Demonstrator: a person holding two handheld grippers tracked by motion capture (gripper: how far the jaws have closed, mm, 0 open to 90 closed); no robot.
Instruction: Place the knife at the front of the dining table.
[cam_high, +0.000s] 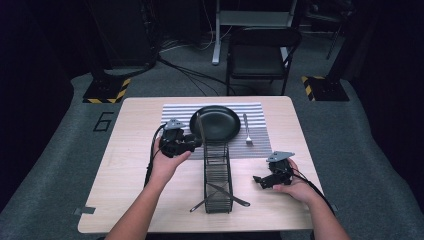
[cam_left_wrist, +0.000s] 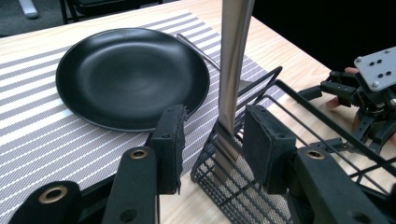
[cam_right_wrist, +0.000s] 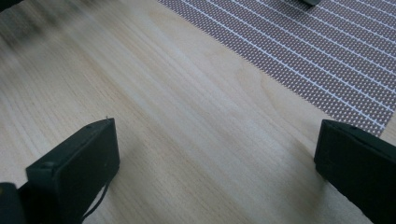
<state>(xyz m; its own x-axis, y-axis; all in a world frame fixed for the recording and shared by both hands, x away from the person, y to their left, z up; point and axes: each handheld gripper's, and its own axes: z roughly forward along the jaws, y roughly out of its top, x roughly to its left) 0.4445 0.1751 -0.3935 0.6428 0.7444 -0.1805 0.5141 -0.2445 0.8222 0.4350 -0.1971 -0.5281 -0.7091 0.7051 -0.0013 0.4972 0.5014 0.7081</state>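
A silver knife (cam_left_wrist: 232, 70) stands nearly upright, its lower end inside the far end of a black wire basket (cam_left_wrist: 280, 121). My left gripper (cam_left_wrist: 217, 119) brackets the knife. The right pad sits close beside it, and a clear gap shows between the left pad and the metal, so the jaws stand open. In the high view the knife (cam_high: 200, 127) rises beside the black plate (cam_high: 216, 122), with the left gripper (cam_high: 196, 143) at the basket's (cam_high: 218, 175) far end. My right gripper (cam_high: 260, 180) rests low over bare wood to the right of the basket, open (cam_right_wrist: 217, 128) and holding nothing.
The plate and a fork (cam_high: 247, 131) lie on a striped placemat (cam_high: 175, 112). Two more utensils (cam_high: 222, 194) cross in the basket's near end and stick out at both sides. A folding chair (cam_high: 260, 55) stands beyond the table's far edge.
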